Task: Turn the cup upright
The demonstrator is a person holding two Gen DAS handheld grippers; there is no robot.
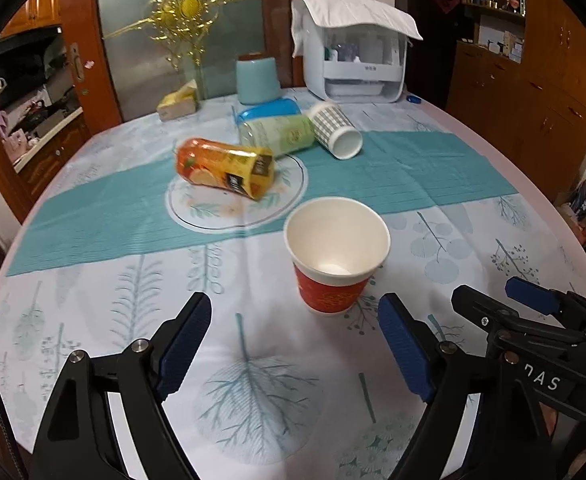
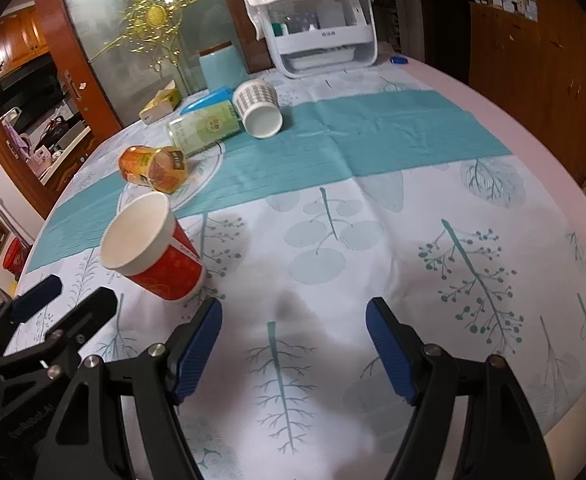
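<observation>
The red paper cup (image 1: 335, 254) is stood upright on the bench (image 1: 473, 240). The left claw (image 1: 293, 342) and right claw (image 2: 293, 346) are held low, spread wide and empty, with the cup just ahead of the left one.

Paper cup (image 1: 336, 252) stands upright on the table (image 1: 473, 240), before three toppled containers (image 1: 225, 168).

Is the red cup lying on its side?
No, the red cup stands upright on the tablecloth, its open mouth facing up.
</observation>
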